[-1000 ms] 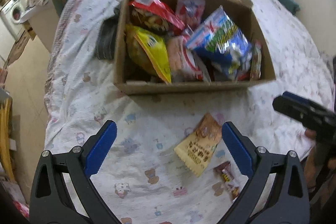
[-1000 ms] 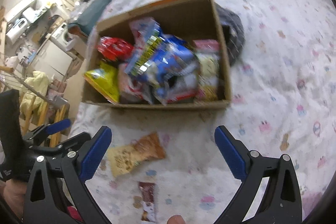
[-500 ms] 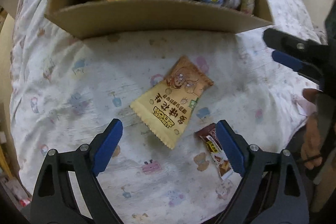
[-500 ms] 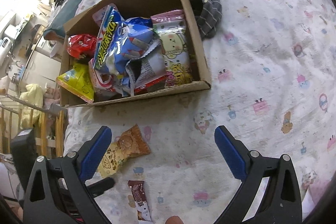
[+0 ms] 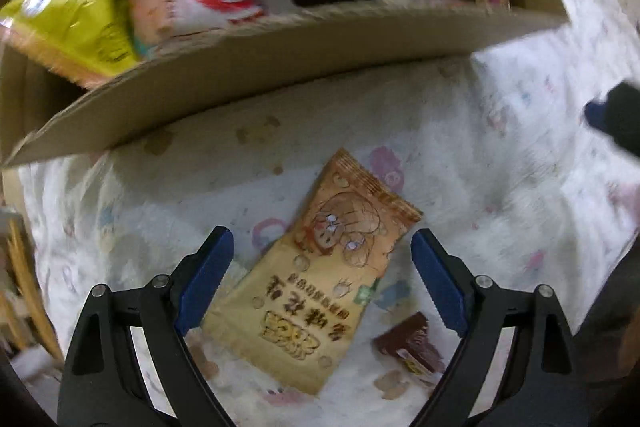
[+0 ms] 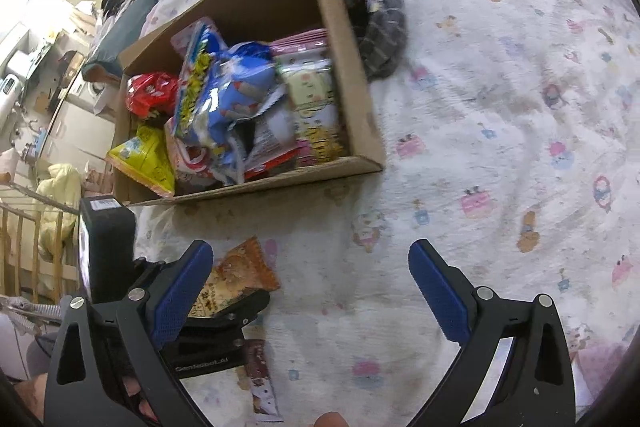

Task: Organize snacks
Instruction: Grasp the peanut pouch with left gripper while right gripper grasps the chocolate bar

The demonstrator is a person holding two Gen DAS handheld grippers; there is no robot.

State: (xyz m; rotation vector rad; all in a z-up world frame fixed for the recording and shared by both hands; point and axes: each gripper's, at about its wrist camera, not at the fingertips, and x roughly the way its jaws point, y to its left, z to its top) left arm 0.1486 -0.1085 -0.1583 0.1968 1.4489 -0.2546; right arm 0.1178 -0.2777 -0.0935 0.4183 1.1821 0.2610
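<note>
An orange snack packet [image 5: 328,275] lies flat on the patterned bedsheet [image 5: 500,187], just in front of the cardboard box [image 5: 280,67]. My left gripper [image 5: 320,241] points straight down over it. Its jaws are closing with the packet between them, and the blue pads stand clear of the packet's edges. A small brown snack bar [image 5: 412,347] lies beside the right finger. In the right wrist view my right gripper [image 6: 310,253] hangs open over bare sheet with nothing between its fingers. The orange packet [image 6: 240,267] and brown bar [image 6: 262,379] sit to its lower left.
The box [image 6: 352,107] is packed with several bags: yellow, red, blue and pink ones. A dark striped cloth [image 6: 376,23] lies against its far side. Open sheet [image 6: 500,107] spreads to the right. Wooden rails and furniture stand past the bed's left edge.
My left gripper has dropped and moved in over the orange packet, and its jaws have narrowed around it. The right gripper has rolled and drifted slightly, still open.
</note>
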